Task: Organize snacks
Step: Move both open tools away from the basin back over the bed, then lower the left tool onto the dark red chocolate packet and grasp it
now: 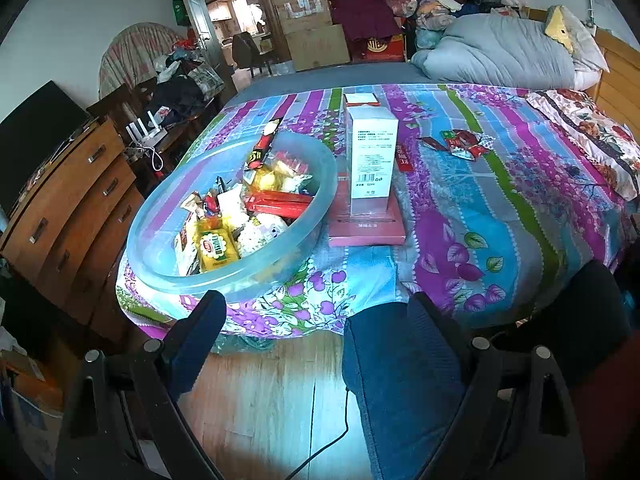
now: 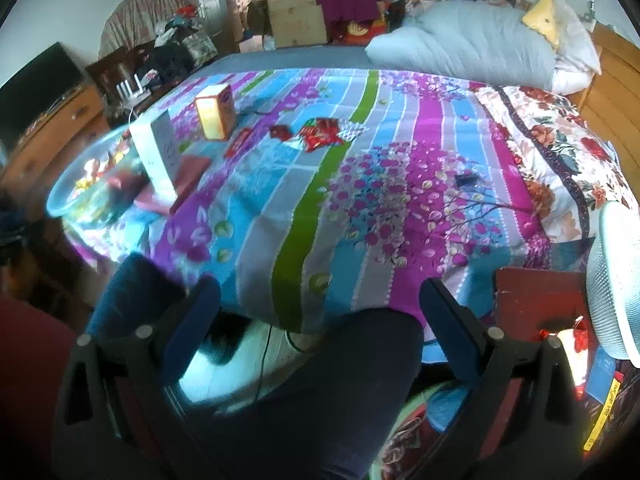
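A clear plastic basin (image 1: pixel 160 216) full of snack packets (image 1: pixel 216 246) sits on the bed's near left corner; it also shows in the right wrist view (image 2: pixel 64 196). Red snack wrappers (image 1: pixel 464 144) lie loose on the striped bedspread, also in the right wrist view (image 2: pixel 320 134). A small red packet (image 2: pixel 239 142) lies near them. My left gripper (image 1: pixel 316 308) is open and empty, just off the bed edge by the basin. My right gripper (image 2: pixel 320 292) is open and empty at the bed's near edge, well short of the wrappers.
A tall white box (image 1: pixel 370 160) stands on a flat red box (image 1: pixel 366 224) beside the basin. A yellow carton (image 2: pixel 216 112) stands farther back. A grey quilt (image 1: pixel 500 52) and pillows lie at the bed head. A wooden dresser (image 1: pixel 68 208) is left; a fan (image 2: pixel 616 280) is right.
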Demonstrator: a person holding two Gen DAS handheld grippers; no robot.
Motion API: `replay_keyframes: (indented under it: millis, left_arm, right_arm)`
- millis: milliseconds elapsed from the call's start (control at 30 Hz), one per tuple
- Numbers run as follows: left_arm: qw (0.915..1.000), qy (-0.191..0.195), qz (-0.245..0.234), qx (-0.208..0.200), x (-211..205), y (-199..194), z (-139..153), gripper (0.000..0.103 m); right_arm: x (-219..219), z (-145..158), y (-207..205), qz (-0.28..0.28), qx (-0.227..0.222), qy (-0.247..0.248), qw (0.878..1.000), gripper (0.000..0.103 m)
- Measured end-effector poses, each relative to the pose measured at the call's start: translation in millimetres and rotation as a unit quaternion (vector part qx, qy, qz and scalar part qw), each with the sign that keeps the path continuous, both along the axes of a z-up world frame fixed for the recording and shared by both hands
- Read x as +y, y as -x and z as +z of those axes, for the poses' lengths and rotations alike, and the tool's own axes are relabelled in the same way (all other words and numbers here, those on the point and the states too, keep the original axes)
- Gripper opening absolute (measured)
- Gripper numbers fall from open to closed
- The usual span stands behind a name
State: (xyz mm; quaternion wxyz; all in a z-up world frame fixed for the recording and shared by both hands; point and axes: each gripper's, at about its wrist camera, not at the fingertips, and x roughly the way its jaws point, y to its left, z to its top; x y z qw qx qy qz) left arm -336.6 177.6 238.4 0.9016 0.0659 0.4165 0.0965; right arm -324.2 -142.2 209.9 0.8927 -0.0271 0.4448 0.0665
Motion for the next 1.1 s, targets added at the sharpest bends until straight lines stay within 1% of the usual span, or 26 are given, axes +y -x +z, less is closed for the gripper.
replay_keyframes:
  millis: [67,167,200,267,333,400,567,600,667,700,767,800,833,900,967,1033,1100]
  left_arm:
    - [1.0,0.005,0.001,-0.001,-2,-2,-2,0.093]
    - [0.9996,0.024,0.017,-0.006,0,-4,-7,0.093]
    - [0.9993,0.031,0.022,-0.006,1,-4,-9,0.093]
    - [0.9984,0.048,0.03,-0.007,2,-2,-13,0.093]
    - [0.9981,0.049,0.038,0.001,3,-3,-19,0.093]
    - [0.9979,0.049,0.042,0.003,3,-3,-22,0.093]
    - [0.9973,0.053,0.05,0.006,6,-12,-25,0.093]
    - [0.9974,0.053,0.049,0.005,6,-14,-24,0.093]
    - [0.998,0.052,0.034,-0.013,5,-19,-19,0.093]
    - [0.9984,0.048,0.018,-0.023,1,-23,-16,0.093]
    - [0.9989,0.016,-0.009,-0.043,-9,-35,-10,0.093]
    - [0.9988,0.019,-0.012,-0.044,-11,-44,-9,0.093]
    - [0.9984,0.034,-0.015,-0.043,-12,-53,-7,0.093]
    - [0.9945,0.082,-0.033,-0.057,-20,-73,-6,0.093]
    - [0.9926,0.09,-0.054,-0.062,-36,-91,-11,0.093]
    - [0.9918,0.081,-0.082,-0.056,-62,-116,-24,0.093]
    - [0.9886,0.088,-0.111,-0.052,-86,-138,-39,0.093]
  right_arm:
    - [-1,-3,-3,-0.003,0.006,-0.009,1.0,0.1]
    - [0,-8,-16,-0.004,0.025,-0.043,0.999,0.1]
    - [4,-8,-19,0.003,0.023,-0.049,0.999,0.1]
    - [11,-6,-24,0.016,0.015,-0.047,0.999,0.1]
    - [17,-6,-30,0.023,0.01,-0.045,0.999,0.1]
    - [19,-7,-37,0.028,0.004,-0.057,0.998,0.1]
    - [24,-10,-55,0.026,0.007,-0.074,0.997,0.1]
    - [27,-12,-59,0.024,0.013,-0.064,0.998,0.1]
    - [29,-13,-65,0.021,0.023,-0.063,0.998,0.1]
    - [31,-13,-68,0.025,0.024,-0.067,0.997,0.1]
    - [38,-14,-73,0.039,0.015,-0.061,0.997,0.1]
    - [40,-14,-74,0.042,0.006,-0.058,0.997,0.1]
    - [40,-14,-76,0.039,-0.003,-0.06,0.997,0.1]
    - [35,-17,-78,0.03,-0.013,-0.082,0.996,0.1]
    - [31,-23,-78,0.021,-0.016,-0.097,0.995,0.1]
    - [30,-31,-79,0.021,-0.011,-0.088,0.996,0.1]
    - [29,-35,-80,0.018,-0.005,-0.088,0.996,0.1]
